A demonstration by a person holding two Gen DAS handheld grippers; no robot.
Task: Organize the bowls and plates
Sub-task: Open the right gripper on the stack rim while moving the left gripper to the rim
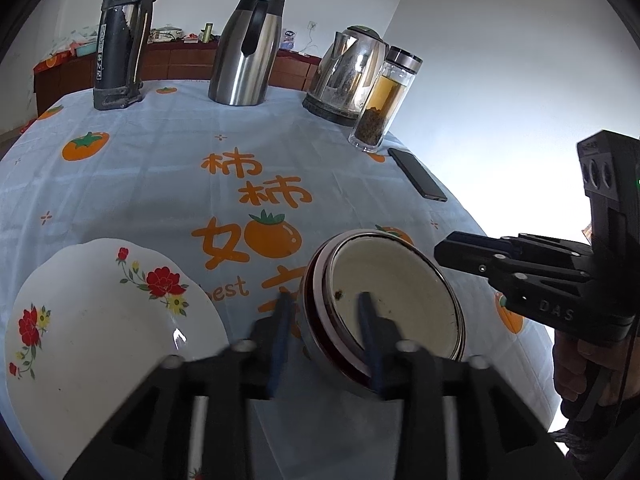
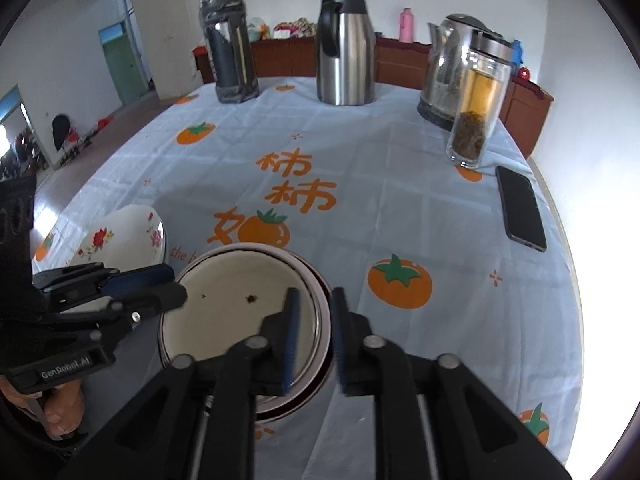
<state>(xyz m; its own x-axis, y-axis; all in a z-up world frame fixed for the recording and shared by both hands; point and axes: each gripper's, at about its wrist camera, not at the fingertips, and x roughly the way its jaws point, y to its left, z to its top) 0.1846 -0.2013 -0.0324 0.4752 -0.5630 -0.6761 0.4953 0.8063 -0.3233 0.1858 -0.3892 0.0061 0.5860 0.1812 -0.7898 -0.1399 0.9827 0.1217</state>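
A stack of nested bowls (image 1: pixel 400 292) (image 2: pixel 240 320) with cream insides and dark red rims sits on the persimmon-print tablecloth. My left gripper (image 1: pixel 324 320) (image 2: pixel 176 284) is open and straddles the stack's left rim, one blue pad outside and one inside, with a gap on both sides. My right gripper (image 2: pixel 316 320) (image 1: pixel 440 256) is open over the stack's right rim, its pads close to the rim and not pressing on it. A white plate (image 1: pixel 100 320) (image 2: pixel 120 240) with red flowers lies to the left of the bowls.
Along the far edge stand a black flask (image 1: pixel 120 40), a steel jug (image 1: pixel 248 48), an electric kettle (image 1: pixel 348 72) and a glass tea bottle (image 1: pixel 384 100). A dark phone (image 1: pixel 418 180) lies near the right edge. A hand holds each gripper's handle.
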